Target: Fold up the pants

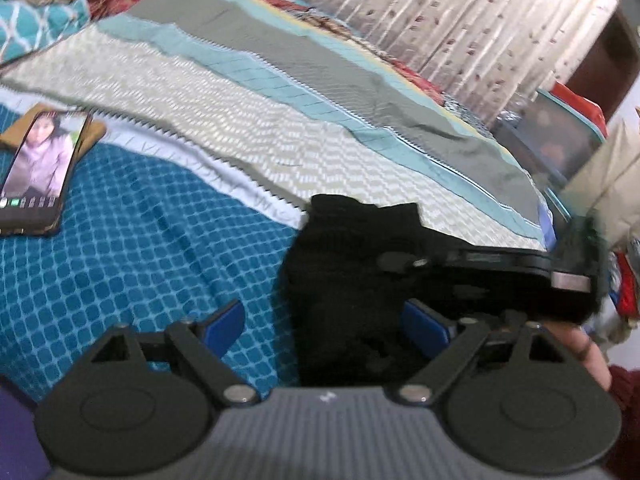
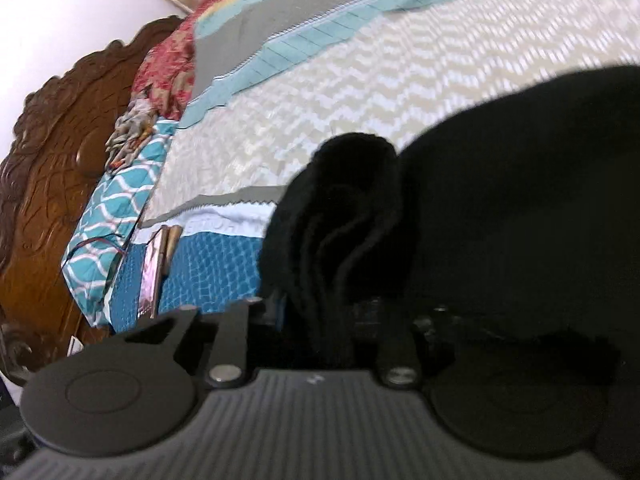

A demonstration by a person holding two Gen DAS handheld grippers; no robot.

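Note:
The black pants (image 1: 344,264) lie bunched on the bed. In the left wrist view my left gripper (image 1: 324,322) is open, its blue pads (image 1: 224,320) spread wide; the bunched cloth sits by the right pad, not pinched. The other gripper's black body (image 1: 520,264) lies across the pants on the right. In the right wrist view my right gripper (image 2: 320,312) is shut on a thick fold of the black pants (image 2: 340,232), and more black cloth (image 2: 520,200) drapes over its right side, hiding that finger.
The bed has a teal checked sheet (image 1: 120,260) and a cream, teal and grey striped cover (image 1: 260,128). A phone (image 1: 36,168) with a lit screen lies at the left. Curtains (image 1: 480,12) hang behind. A carved wooden headboard (image 2: 52,152) and pillow (image 2: 112,208) stand left.

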